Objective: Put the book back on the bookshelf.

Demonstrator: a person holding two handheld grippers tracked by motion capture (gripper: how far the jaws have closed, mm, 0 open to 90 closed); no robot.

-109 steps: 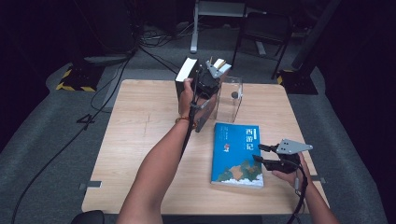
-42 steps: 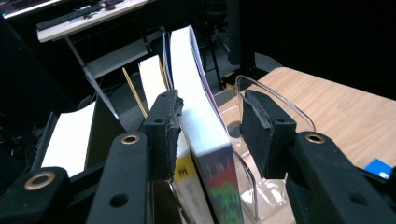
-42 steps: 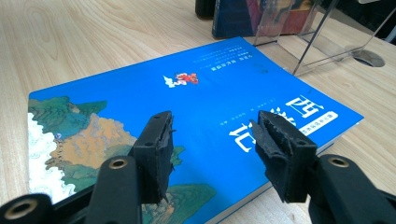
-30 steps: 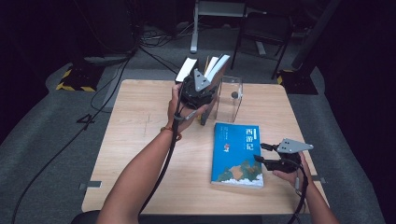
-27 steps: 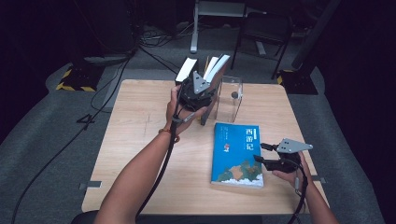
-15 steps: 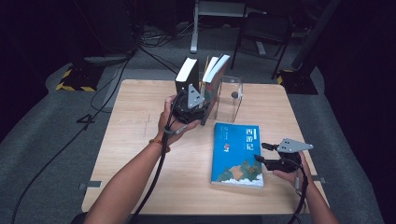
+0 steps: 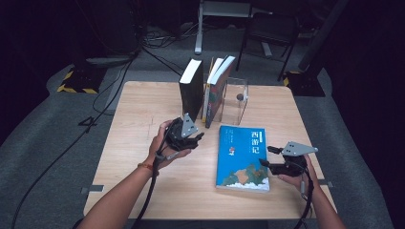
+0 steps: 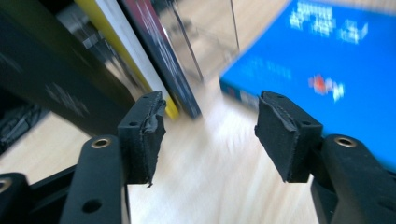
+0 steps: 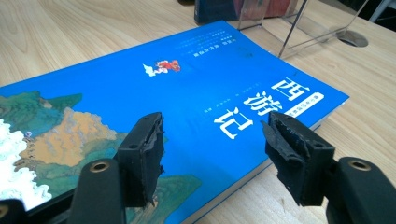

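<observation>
The blue book (image 7: 243,157) lies flat on the table (image 7: 133,119), its long axis running away from the person, and the coming move turns on which gripper sits closer to it. The right gripper (image 7: 266,156) is the nearer one: it rests at the book's right edge, low on that long side, pointing across the cover toward the left. In the right gripper view its jaws stand apart with nothing pressed between them, the cover directly ahead and below the pads (image 9: 142,156), and the book's near edge running beneath them. The left gripper (image 7: 195,138) hangs off the book's upper left corner, just beside it but apart, and points toward the standing books (image 7: 206,90) at the table's far side. Its jaws have just been opening and nothing lies between them; the left gripper view shows bare table between the pads (image 8: 285,135), the blue book (image 8: 327,70) to their right and the leaning books (image 8: 84,65) to their left. The clear bookend (image 7: 237,98) stands beyond the blue book's far end, propping up the standing row. Judged from this, the right gripper needs only a short reach to pinch the book's long edge, while the left would have to swing right toward the corner.
</observation>
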